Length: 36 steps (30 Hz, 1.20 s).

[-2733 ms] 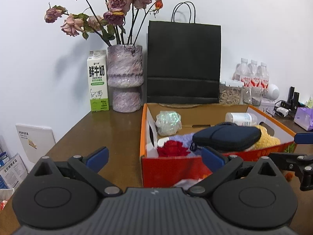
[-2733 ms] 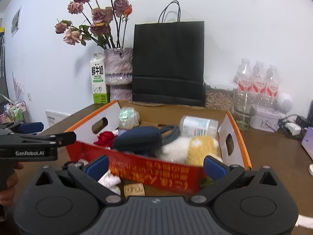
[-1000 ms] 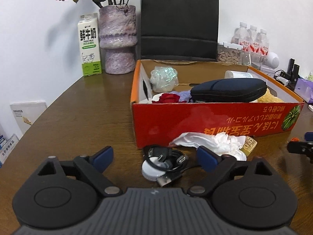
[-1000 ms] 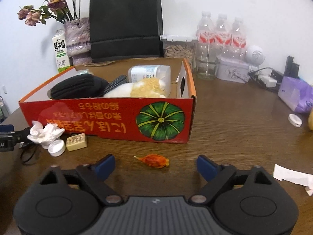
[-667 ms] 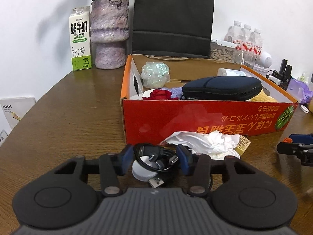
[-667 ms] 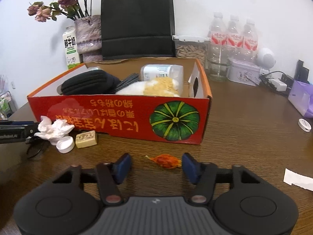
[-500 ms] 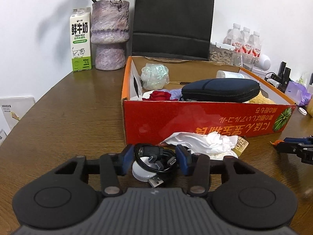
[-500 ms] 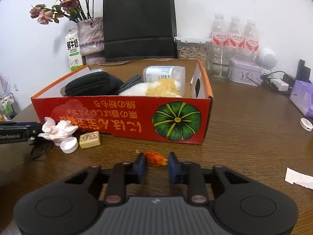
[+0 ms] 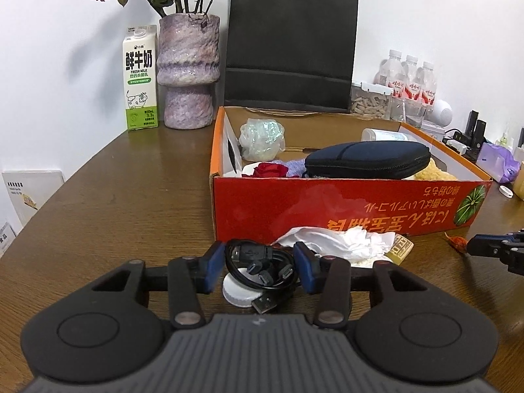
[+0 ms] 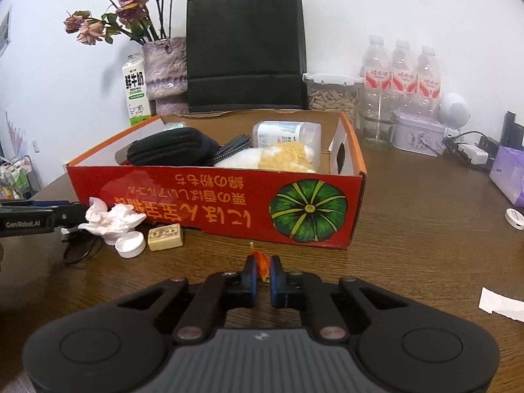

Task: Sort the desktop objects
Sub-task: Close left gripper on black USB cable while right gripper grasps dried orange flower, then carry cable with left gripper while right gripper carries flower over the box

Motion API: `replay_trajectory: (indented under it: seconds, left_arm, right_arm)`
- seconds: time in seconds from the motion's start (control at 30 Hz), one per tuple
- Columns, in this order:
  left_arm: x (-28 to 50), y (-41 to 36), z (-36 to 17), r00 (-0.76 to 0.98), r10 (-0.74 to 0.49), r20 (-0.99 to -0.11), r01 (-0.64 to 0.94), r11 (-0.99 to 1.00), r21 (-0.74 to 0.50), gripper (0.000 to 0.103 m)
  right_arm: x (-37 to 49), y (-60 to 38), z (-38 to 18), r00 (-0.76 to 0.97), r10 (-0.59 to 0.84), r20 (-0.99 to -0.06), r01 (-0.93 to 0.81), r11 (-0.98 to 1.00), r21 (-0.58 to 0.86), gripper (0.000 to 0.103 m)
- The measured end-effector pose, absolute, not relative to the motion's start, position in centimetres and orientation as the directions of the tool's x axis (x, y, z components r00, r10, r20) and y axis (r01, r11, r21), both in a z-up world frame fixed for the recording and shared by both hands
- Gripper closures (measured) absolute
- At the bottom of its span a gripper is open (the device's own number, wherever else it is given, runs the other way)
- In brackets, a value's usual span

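The left hand-held gripper (image 9: pixel 260 267) is sitting low over the brown wooden table (image 9: pixel 124 196), its blue pads pressing in on a coiled black USB cable (image 9: pixel 262 263) from both sides; its jaws have just been closing, and the coil is now pinched between them. The cable is lying partly over a white bottle cap (image 9: pixel 237 290), just in front of the red and orange cardboard box (image 9: pixel 344 209). Beside it to the right, a crumpled white tissue (image 9: pixel 337 240) and a small tan wrapped block (image 9: pixel 401 247) are resting against the foot of the box. The right hand-held gripper (image 10: pixel 262 276) is pointing at the near wall of the same box, its jaws having just been closing to a narrow gap, and a small orange scrap (image 10: pixel 262 263) is nipped between the pad tips, close to the tabletop; whether it is still touching the wood cannot be told. Inside the box a black zip pouch (image 9: pixel 366 160), a red rose head (image 9: pixel 270 170), a bundle of clear wrap (image 9: pixel 262 137) and a white bottle lying on its side (image 10: pixel 286 134) are sitting among soft yellow and white material. Behind the box, a black paper bag (image 9: pixel 291 46), a purple vase of dried roses (image 9: pixel 188 72) and a milk carton (image 9: pixel 139 78) are standing by the white wall.
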State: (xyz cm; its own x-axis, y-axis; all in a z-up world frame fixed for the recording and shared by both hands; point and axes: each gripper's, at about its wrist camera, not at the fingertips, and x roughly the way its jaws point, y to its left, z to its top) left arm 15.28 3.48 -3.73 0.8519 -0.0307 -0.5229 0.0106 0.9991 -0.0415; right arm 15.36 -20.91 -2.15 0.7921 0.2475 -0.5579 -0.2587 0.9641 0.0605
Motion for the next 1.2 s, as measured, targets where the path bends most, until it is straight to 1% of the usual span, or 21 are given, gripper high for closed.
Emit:
replay_trajectory:
  seconds: [0.1,0.13,0.2,0.33,0.37,0.4,0.43,0.5,0.8,0.93,1.1,1.2]
  left_arm:
    - [15.2,3.6,-3.7,0.852,-0.03,-0.523,0.009,0.999,-0.043,0.056]
    - [15.3,3.5,-3.7,0.851,-0.031,-0.524,0.01,0.999,-0.043,0.056]
    - [15.3,3.5,-3.7,0.851,-0.029,-0.524,0.009,0.999,-0.041,0.056]
    - [15.3,3.4,-3.7,0.853,-0.029,-0.521,0.012,0.999,-0.036,0.056]
    - [15.2,3.4,-3.7,0.853,-0.03,-0.521,0.013,0.999,-0.036,0.056]
    - [15.3,3.4,-3.7,0.853,-0.029,-0.522,0.012,0.999,-0.036,0.056]
    - [15.2,3.5,-3.7,0.853,-0.029,-0.521,0.011,0.999,-0.037,0.056]
    - [15.2,3.5,-3.7,0.854,-0.028,-0.519,0.01,0.999,-0.039,0.056]
    - [14.1,3.6,-3.1,0.876,-0.023,-0.482,0.004,0.999,-0.041,0.057]
    - [13.2,4.0,-2.6,0.886,-0.022,-0.462,-0.006,0.998,-0.06,0.057]
    - [11.8,4.1,-1.2,0.911,-0.023,-0.412,-0.008,0.997,-0.075,0.057]
    - [11.3,3.7,0.2,0.932,-0.03,-0.361,0.006,0.998,-0.067,0.057]
  right_arm:
    - [15.3,-20.8,-2.1,0.793,0.25,-0.556,-0.261,0.963,0.06,0.096]
    - [15.4,-20.8,-2.2,0.79,0.252,-0.559,-0.262,0.963,0.064,0.091]
    - [15.7,-20.8,-2.2,0.782,0.25,-0.571,-0.258,0.964,0.069,0.086]
    - [16.6,-20.6,-2.4,0.772,0.251,-0.584,-0.254,0.964,0.079,0.086]
    - [16.9,-20.6,-2.5,0.764,0.259,-0.59,-0.259,0.962,0.087,0.087]
    - [16.9,-20.6,-2.5,0.765,0.261,-0.589,-0.261,0.962,0.087,0.091]
    - [16.8,-20.5,-2.5,0.766,0.26,-0.588,-0.263,0.961,0.083,0.092]
    - [16.5,-20.3,-2.4,0.771,0.258,-0.582,-0.265,0.961,0.075,0.092]
    - [14.3,-20.1,-1.5,0.819,0.259,-0.512,-0.255,0.964,0.08,0.093]
    - [13.1,-20.2,-0.5,0.853,0.268,-0.448,-0.251,0.963,0.099,0.093]
    - [11.9,-20.7,1.0,0.888,0.277,-0.366,-0.25,0.961,0.122,0.093]
    - [11.9,-20.8,2.1,0.902,0.281,-0.329,-0.255,0.959,0.123,0.093]
